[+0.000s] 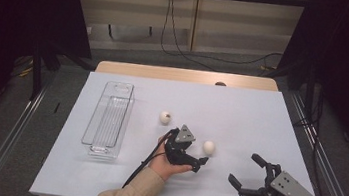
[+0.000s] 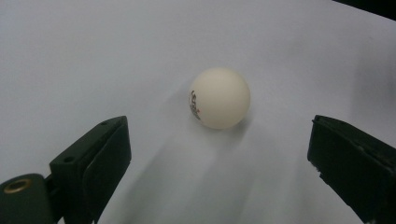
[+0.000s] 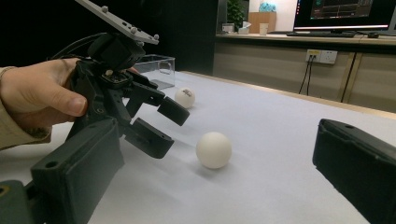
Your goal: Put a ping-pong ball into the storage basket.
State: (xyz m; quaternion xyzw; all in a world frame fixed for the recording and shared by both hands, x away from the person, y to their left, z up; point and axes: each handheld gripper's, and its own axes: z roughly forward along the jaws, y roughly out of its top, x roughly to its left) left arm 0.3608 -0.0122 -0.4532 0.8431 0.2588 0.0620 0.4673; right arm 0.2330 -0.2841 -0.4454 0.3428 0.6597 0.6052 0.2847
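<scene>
Item: white ball (image 2: 219, 98) on counter (image 1: 241, 111), lying just ahead of left claw (image 1: 200, 162), centred between its wide-spread empty jaws; right claw (image 1: 244, 171) also wide, farther off

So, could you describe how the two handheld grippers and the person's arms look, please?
The left gripper and the right gripper are black, each with two blocky jaws and a grey three-cornered plate on top. A black cable trails from the left one. The left jaw mount carries a brass-coloured fitting. The person wears beige sleeves.
</scene>
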